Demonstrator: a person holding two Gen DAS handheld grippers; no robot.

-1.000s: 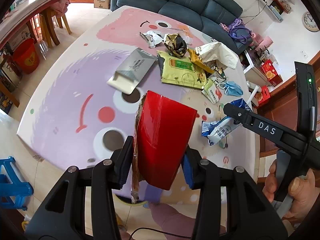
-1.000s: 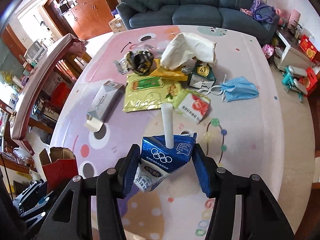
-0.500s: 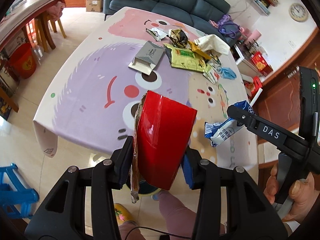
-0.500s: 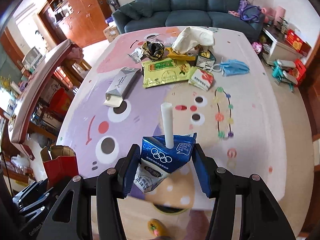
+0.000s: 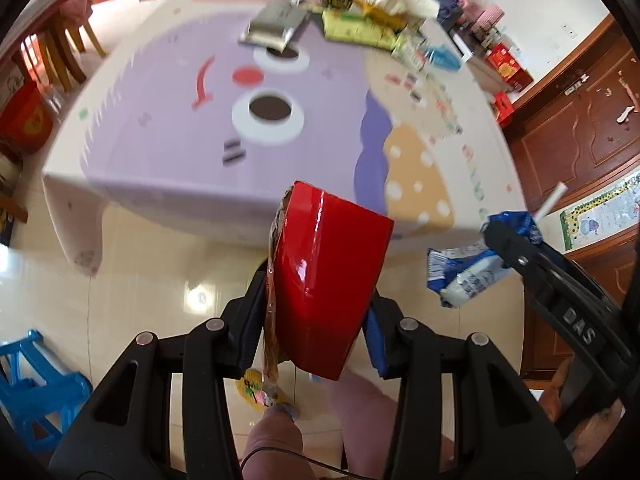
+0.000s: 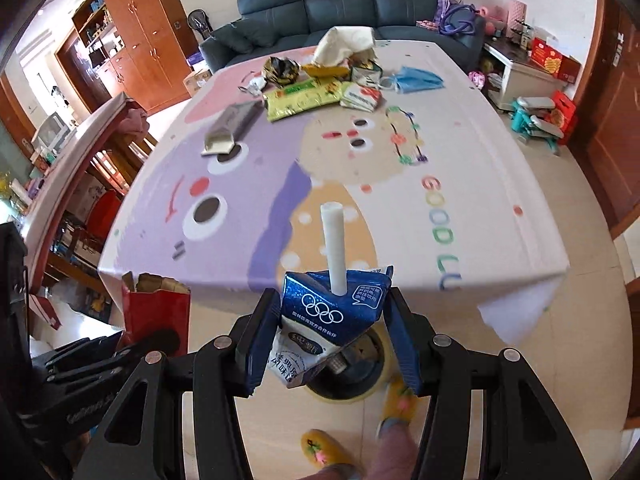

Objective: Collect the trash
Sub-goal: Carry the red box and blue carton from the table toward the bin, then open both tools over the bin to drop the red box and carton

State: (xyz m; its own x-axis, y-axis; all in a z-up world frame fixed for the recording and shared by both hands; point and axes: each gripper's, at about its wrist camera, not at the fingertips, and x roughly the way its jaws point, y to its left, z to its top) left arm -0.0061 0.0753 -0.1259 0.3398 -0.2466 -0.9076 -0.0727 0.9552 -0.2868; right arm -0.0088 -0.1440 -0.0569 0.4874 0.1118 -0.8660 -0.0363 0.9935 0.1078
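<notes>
Spillage looks the likeliest slip: the right gripper (image 6: 334,336) pinches a crumpled blue milk carton (image 6: 334,312), straw (image 6: 332,248) up, off the table's (image 6: 460,184) near edge. The left gripper (image 5: 314,320) clamps the red paper bag (image 5: 330,276) by one wall, so its mouth may sag shut and the drop miss.

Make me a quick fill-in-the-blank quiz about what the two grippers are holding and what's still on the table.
1. The left gripper is clamped on a glossy ____ paper bag.
2. A white ____ sticks up from the blue milk carton held by the right gripper.
3. The blue face mask lies on the ____.
4. Behind the table stands a dark ____.

Missing words: red; straw; table; sofa
</notes>
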